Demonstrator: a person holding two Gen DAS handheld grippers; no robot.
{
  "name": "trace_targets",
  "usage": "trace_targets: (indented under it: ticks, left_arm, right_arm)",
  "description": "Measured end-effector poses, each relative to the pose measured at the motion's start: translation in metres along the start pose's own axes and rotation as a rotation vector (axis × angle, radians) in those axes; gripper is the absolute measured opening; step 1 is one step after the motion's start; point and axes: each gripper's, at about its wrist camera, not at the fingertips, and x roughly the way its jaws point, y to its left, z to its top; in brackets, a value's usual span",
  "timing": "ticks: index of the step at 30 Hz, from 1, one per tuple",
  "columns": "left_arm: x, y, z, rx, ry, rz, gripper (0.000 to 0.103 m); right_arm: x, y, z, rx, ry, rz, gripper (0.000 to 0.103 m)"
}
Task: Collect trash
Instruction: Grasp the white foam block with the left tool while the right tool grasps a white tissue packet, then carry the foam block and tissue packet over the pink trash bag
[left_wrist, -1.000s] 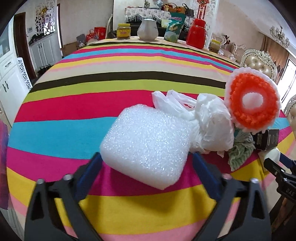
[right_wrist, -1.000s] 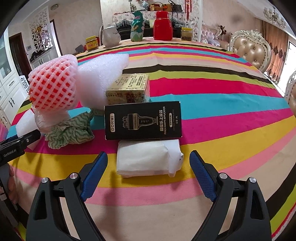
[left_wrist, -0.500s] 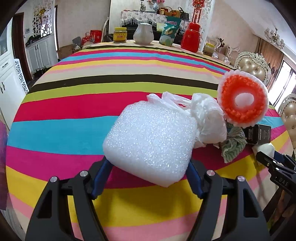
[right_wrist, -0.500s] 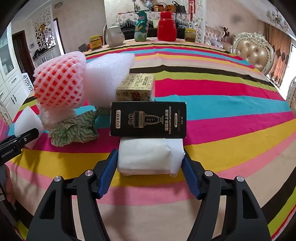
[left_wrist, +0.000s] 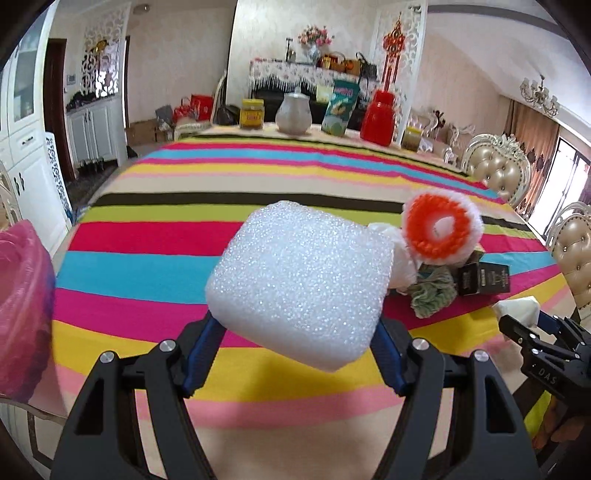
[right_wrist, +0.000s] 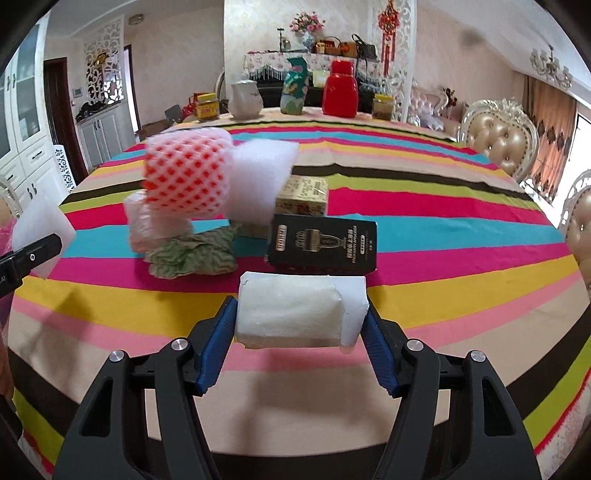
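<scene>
My left gripper (left_wrist: 297, 350) is shut on a white foam block (left_wrist: 299, 280) and holds it lifted above the striped tablecloth (left_wrist: 147, 266). My right gripper (right_wrist: 301, 339) is shut on a white paper-wrapped packet (right_wrist: 295, 310), raised off the cloth near the table's front edge. The remaining trash lies in a heap on the table: a red-and-white foam fruit net (right_wrist: 186, 171), a white foam sheet (right_wrist: 262, 173), a crumpled clear plastic bag (right_wrist: 140, 225), a green patterned wrapper (right_wrist: 195, 254), a black carton (right_wrist: 325, 243) and a yellowish box (right_wrist: 303, 194).
A pink bag-lined bin (left_wrist: 20, 314) sits at the left edge of the left wrist view, beside the table. A jar (left_wrist: 252, 113), a white jug (left_wrist: 293, 114), a snack bag (left_wrist: 339, 107) and a red flask (left_wrist: 378, 118) stand along the far edge. Padded chairs (right_wrist: 495, 136) line the right side.
Both grippers closed on their items and lifted them off the cloth: the left took the foam block, the right took the white packet. Both views pulled back from the heap.
</scene>
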Motion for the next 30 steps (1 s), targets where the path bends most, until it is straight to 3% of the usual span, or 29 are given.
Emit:
trace_targets:
  ticks: [13, 18, 30]
  left_arm:
    - [-0.055, 0.019, -0.017, -0.009, -0.078, 0.003, 0.070]
    - [-0.076, 0.035, -0.023, -0.002, -0.118, 0.042, 0.070]
    - [-0.121, 0.087, -0.032, 0.011, -0.247, 0.161, 0.070]
  right_arm:
    - [-0.044, 0.033, -0.005, -0.044, -0.073, 0.038, 0.063]
    - [-0.065, 0.053, -0.005, -0.039, -0.150, 0.182, 0.063]
    - [-0.083, 0.124, 0.004, -0.147, -0.260, 0.344, 0.063]
